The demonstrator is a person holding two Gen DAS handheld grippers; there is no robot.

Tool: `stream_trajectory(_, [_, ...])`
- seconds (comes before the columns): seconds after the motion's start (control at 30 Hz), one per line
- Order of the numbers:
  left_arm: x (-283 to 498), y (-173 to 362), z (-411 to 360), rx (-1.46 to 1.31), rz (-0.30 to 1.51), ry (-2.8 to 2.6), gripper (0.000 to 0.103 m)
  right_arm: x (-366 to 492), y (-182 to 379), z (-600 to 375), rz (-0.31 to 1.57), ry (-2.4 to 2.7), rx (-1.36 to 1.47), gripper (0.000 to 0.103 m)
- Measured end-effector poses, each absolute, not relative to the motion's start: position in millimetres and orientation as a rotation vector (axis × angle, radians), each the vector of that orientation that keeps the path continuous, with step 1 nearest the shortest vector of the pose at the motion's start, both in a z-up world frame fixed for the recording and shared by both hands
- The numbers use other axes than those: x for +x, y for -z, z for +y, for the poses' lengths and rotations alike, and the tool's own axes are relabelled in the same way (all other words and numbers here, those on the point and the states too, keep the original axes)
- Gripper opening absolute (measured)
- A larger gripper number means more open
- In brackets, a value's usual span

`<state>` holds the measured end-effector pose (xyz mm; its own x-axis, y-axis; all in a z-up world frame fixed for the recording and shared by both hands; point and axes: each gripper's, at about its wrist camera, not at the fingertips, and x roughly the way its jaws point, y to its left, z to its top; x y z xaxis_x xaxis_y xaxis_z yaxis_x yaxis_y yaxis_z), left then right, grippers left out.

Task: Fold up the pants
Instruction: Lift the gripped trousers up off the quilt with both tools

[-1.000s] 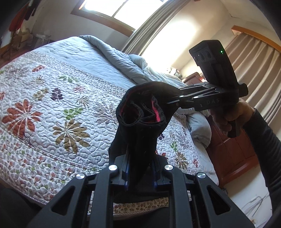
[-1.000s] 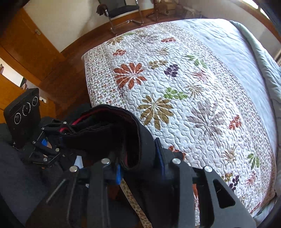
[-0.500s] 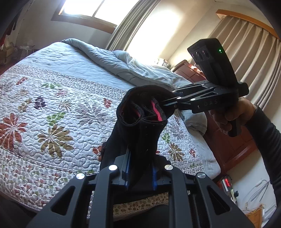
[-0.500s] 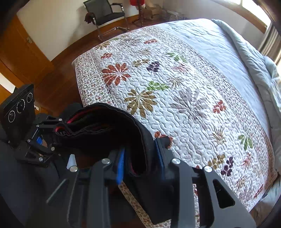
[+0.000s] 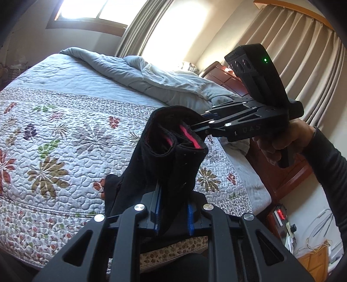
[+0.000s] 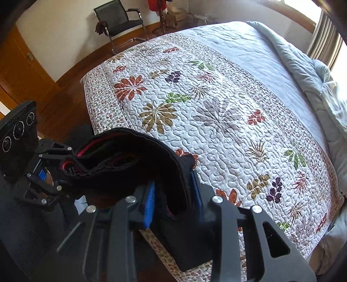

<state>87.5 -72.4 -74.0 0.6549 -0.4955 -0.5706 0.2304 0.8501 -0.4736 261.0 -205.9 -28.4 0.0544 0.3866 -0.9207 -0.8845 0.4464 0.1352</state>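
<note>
Aloft, the black pants (image 5: pixel 171 160) hang bunched between both tools — left gripper (image 5: pixel 172 213) and right gripper (image 6: pixel 173 200) each clamped on the waistband; the quilted bed (image 6: pixel 216 112) fills mid-frame beyond.

Left claw (image 5: pixel 172 214) and right claw (image 6: pixel 173 201) both clamped, raised.

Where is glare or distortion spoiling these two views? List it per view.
Left wrist view: window and curtains blown out, pants backlit and dark, bed bowed by the fisheye. Right wrist view: even light, glare only at top right, black corners.
</note>
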Motion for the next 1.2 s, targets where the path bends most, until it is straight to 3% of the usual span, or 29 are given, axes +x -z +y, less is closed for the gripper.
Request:
stream_trajectory(0.73, [124.6, 114.6, -150.4, -0.337, 0.851, 0.521, 0.018, 270.4, 67.1, -289.0, 1.029, -1.008, -0.596, 0.022])
stream_trajectory(0.8, [126.7, 118.5, -156.2, -0.335, 0.863, 0.526, 0.018, 271.8, 69.5, -294.1, 1.028, -1.007, -0.591, 0.02])
stream_trajectory(0.87, [128.7, 122.8, -160.4, -0.334, 0.877, 0.529, 0.018, 273.4, 68.9, -300.0, 1.013, -1.015, -0.572, 0.005])
stream_trajectory(1.03, [132.6, 139.5, -173.9, -0.336, 0.919, 0.542, 0.018, 278.8, 76.8, -308.8, 1.023, -1.016, -0.543, 0.006])
stream_trajectory(1.13, [133.3, 151.4, -183.9, -0.343, 0.938, 0.555, 0.018, 281.5, 94.5, -320.8, 1.083, -0.978, -0.495, 0.011])
stream_trajectory(1.17, [133.7, 154.7, -187.6, -0.345, 0.945, 0.563, 0.018, 284.6, 101.5, -328.7, 1.121, -0.943, -0.432, 0.025])
stream_trajectory(1.2, [133.7, 158.2, -192.0, -0.347, 0.952, 0.573, 0.018, 287.3, 108.6, -338.7, 1.166, -0.901, -0.359, 0.058])
